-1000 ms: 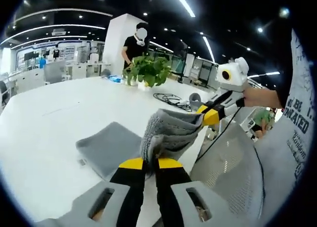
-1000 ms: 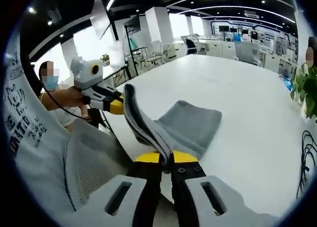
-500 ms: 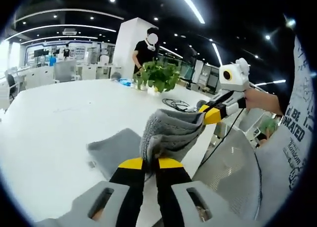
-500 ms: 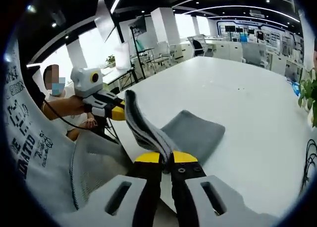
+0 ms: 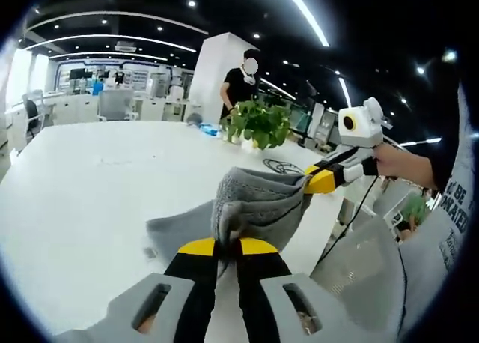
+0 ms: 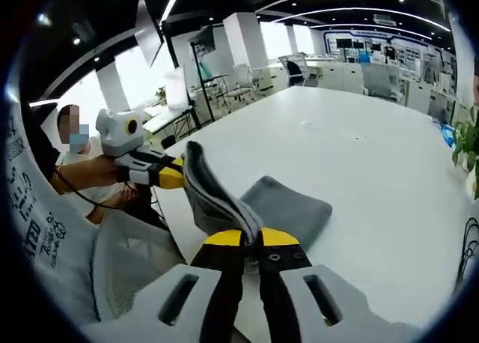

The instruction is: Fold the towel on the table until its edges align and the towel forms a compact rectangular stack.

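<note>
Towel edge carried further over the table

Both grippers, left gripper [image 5: 227, 247] and right gripper [image 6: 251, 238], stay clamped on the grey towel [image 5: 254, 201], fold advancing.

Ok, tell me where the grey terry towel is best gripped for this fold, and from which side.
Grip the grey terry towel at its two near corners, coming from the table's near edge, much as now: the left gripper and right gripper each pinch one end of the lifted edge. That edge hangs taut between them, while the far part lies flat on the white table, so it should carry over evenly.
</note>
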